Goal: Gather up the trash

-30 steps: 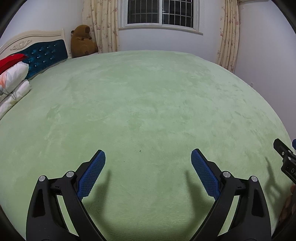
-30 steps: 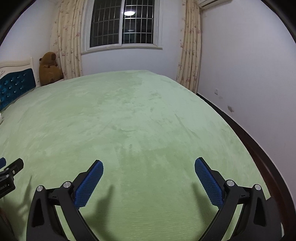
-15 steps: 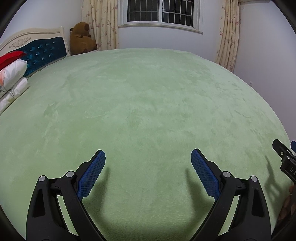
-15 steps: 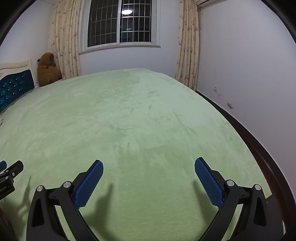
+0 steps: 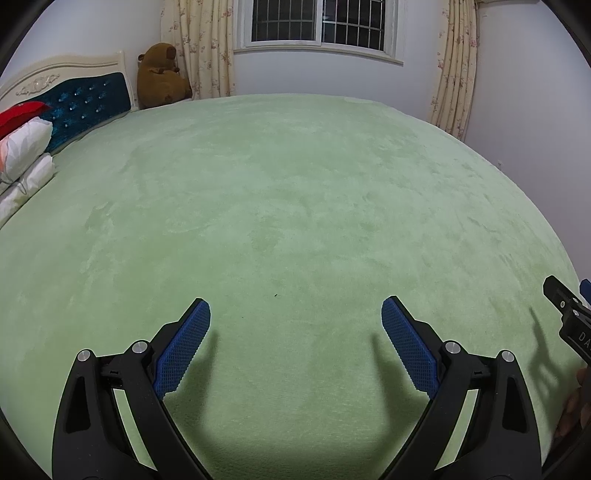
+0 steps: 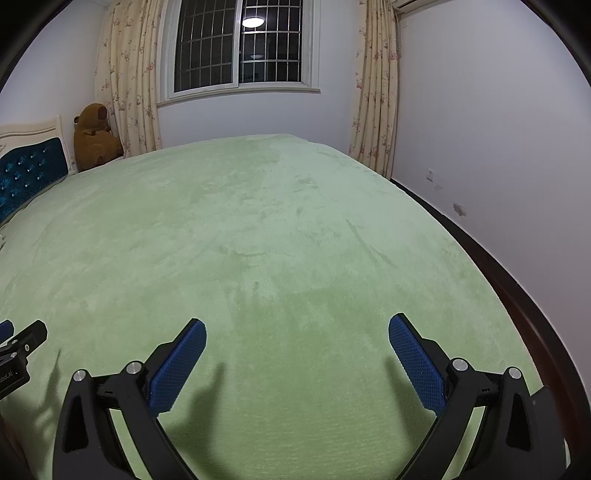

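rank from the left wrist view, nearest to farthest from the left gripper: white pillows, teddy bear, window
1. white pillows, far left by the headboard
2. teddy bear, back left corner beside the curtain
3. window, on the back wall, beyond the bed

Left gripper is open.

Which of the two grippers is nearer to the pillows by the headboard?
The left gripper. The pillows lie at the left edge of its view, off to its left. The right gripper sits further right; its view shows no pillows, only the headboard.

Blanket [image 5: 295, 192] pale green; headboard [image 5: 85, 99] cream, tufted blue; bear [image 5: 160, 75] brown; curtains [image 6: 125, 74] cream floral; pads [image 5: 183, 347] blue, dimpled.
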Demonstrator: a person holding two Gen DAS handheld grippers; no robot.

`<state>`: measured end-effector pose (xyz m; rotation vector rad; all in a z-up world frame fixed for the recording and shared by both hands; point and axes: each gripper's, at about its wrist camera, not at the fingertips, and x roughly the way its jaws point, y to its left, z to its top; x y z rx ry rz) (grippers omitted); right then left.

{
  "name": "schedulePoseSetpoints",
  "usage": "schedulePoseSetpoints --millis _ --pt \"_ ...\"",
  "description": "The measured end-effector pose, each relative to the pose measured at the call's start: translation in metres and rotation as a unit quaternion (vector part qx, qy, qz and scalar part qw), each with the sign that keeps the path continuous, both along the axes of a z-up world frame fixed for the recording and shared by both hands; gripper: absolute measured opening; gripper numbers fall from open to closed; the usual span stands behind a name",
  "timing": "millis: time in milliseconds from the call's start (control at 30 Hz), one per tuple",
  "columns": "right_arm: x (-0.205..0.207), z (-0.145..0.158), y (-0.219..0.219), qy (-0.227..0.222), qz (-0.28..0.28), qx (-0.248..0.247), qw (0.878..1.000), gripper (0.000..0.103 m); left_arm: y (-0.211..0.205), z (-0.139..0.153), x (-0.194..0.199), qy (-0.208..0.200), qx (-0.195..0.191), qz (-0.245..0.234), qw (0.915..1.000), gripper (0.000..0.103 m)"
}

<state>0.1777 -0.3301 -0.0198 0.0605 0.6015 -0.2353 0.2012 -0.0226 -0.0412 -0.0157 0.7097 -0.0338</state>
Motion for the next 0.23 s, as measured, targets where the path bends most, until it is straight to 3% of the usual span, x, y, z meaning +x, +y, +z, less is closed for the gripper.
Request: schedulePoseSetpoints --millis 233 --pt "0.0001 -0.0003 0.0001 0.0 0.0 0.0 1.0 0.098 -0.0001 -0.001 0.0009 0.004 -0.008 0.002 1.0 0.092"
